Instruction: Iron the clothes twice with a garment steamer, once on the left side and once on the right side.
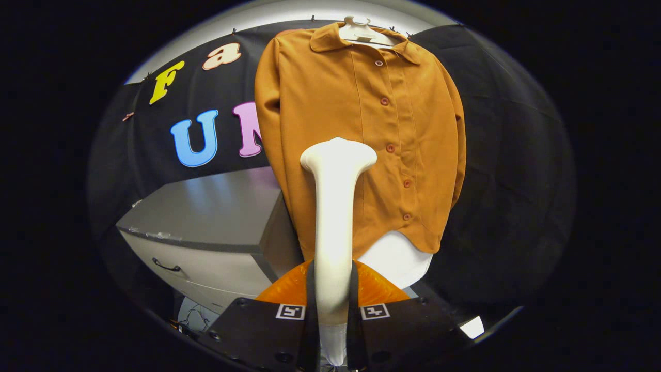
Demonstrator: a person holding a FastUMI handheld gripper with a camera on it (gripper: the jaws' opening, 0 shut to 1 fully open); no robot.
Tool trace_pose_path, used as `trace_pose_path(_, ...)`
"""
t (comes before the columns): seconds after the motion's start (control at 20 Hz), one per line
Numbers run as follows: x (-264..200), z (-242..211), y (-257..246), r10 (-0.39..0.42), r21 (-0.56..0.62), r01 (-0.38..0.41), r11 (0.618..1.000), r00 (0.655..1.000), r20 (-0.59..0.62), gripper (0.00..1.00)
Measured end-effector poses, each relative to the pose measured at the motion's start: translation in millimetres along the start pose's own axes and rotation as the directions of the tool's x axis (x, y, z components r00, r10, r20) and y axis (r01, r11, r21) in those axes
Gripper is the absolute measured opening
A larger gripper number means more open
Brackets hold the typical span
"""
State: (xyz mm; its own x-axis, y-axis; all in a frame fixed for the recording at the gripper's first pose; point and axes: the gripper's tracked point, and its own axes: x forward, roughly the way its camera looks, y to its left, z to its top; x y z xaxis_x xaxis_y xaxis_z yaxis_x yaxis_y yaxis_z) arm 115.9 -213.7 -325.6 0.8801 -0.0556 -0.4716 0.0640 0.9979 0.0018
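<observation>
The gripper (331, 315) jaws are closed on the white garment steamer (334, 217) handle, bottom centre of frame. Its head rises in front of the orange shirt (361, 129), on a hanger (361, 32) at top centre. A grey cabinet (206, 222) sits lower left.

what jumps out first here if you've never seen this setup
The orange shirt, buttoned and hanging on a white hanger against the black cloth, straight ahead beyond the fingers. Next, the white steamer, gripped between both fingers, its head rising in front of the shirt's lower half. A grey cabinet stands left of the shirt.
</observation>
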Motion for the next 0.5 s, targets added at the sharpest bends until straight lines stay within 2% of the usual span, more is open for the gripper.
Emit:
trace_pose_path(0.25,0,-35,-3,-0.017,0.005,0.018,1.0,0.996,-0.084,0.24)
trace_pose_path(0.5,-14,-52,-7,-0.032,0.017,0.034,0.999,0.994,-0.109,0.24)
